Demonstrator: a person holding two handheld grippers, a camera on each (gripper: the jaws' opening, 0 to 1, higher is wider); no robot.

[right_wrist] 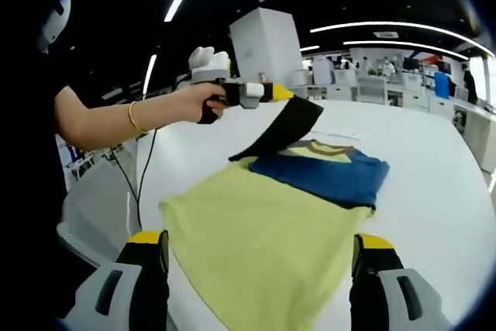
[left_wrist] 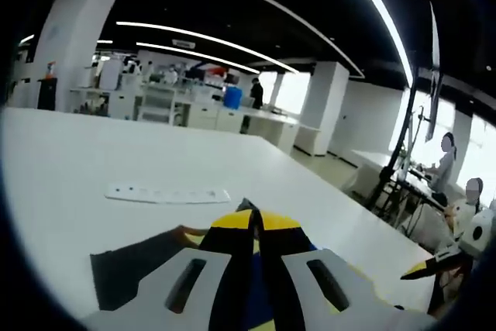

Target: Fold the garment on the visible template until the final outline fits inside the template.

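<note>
Shirt [right_wrist: 263, 238], soft and limp, is best gripped at an edge; its black sleeve [right_wrist: 280, 129] is pinched by the left gripper [right_wrist: 267, 92], while the right gripper's [right_wrist: 260, 269] jaws are spread, empty.

I cannot read any text, brand or number from here. The white strip [left_wrist: 167, 194] on the counter [left_wrist: 70, 153] carries a row of small marks — too blurred for me to tell if they are letters or holes. A ceiling sign [left_wrist: 184, 43] far in the room is also too small to read.
</note>
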